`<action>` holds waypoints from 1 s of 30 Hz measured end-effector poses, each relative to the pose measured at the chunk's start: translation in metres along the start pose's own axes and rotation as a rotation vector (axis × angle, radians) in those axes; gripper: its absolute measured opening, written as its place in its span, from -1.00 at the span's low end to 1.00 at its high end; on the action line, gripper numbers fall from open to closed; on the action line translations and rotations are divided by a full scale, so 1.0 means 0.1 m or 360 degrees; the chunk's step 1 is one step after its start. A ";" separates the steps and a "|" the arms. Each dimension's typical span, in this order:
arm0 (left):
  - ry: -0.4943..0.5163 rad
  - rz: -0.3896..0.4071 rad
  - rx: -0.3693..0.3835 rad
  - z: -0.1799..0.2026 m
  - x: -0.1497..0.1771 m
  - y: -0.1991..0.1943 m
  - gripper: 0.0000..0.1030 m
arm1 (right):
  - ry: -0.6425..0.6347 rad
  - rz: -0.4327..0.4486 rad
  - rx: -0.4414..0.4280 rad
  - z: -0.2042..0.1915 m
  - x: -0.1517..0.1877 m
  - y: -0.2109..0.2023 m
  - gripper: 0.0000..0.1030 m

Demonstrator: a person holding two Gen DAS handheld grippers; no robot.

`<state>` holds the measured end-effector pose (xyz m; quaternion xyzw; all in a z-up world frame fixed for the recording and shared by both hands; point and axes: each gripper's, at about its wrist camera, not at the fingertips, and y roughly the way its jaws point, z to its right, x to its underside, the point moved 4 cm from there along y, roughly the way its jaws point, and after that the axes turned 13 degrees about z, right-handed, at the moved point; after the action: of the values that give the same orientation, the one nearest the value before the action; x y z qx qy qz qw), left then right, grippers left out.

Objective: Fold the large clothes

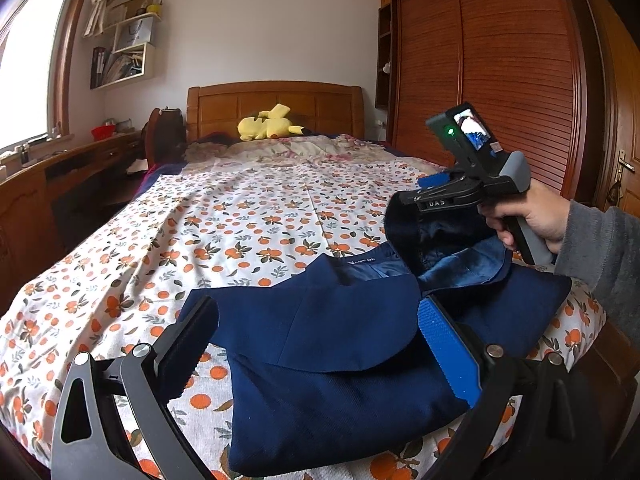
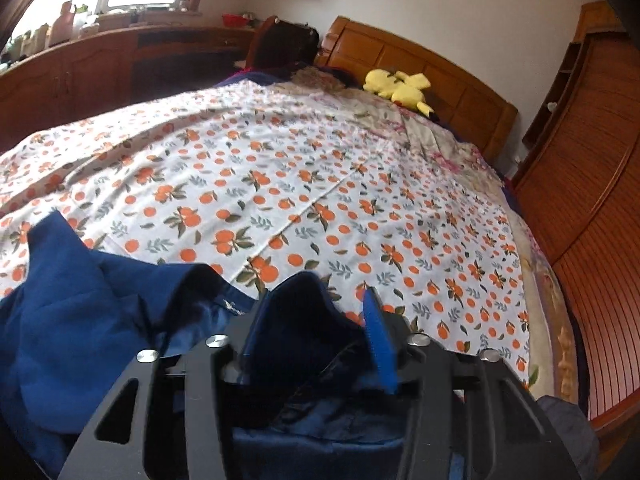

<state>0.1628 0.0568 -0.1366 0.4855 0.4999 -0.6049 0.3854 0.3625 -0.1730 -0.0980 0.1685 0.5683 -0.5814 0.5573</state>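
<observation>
Partly folded: navy jacket [image 1: 340, 344] bunched at the near edge of the orange-print bed [image 1: 240, 216], collar side doubled over. Left gripper [image 1: 316, 352] spread wide, gripping nothing. Right gripper [image 2: 316, 320] half spread, loose fabric between, pads not pressing. Squaring and final fold left.

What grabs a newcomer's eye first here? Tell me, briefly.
The navy jacket lies half-folded at the near end of the bed, on a bedspread printed with oranges. The right tool has a bunch of its fabric between its fingers. A yellow plush toy lies by the wooden headboard.
</observation>
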 end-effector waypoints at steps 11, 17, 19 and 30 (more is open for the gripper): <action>0.0019 -0.0023 0.0008 0.01 0.03 0.03 0.95 | 0.0074 0.0024 -0.0244 -0.30 0.27 -0.43 -0.14; 0.0009 -0.0033 0.0005 0.01 0.04 0.05 0.95 | 0.0078 -0.0029 -0.0399 -0.56 0.56 -0.68 -0.14; 0.0011 -0.0038 0.0005 0.02 0.05 0.07 0.95 | 0.0072 -0.0034 -0.0450 -0.65 0.62 -0.77 -0.13; 0.0017 -0.0064 -0.0001 0.04 0.10 0.13 0.95 | -0.0047 -0.0180 -0.0565 -0.96 0.82 -0.54 -0.90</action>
<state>0.1720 0.0502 -0.1491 0.4785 0.5118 -0.6098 0.3704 0.2487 -0.1432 -0.1688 0.0269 0.6623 -0.5049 0.5529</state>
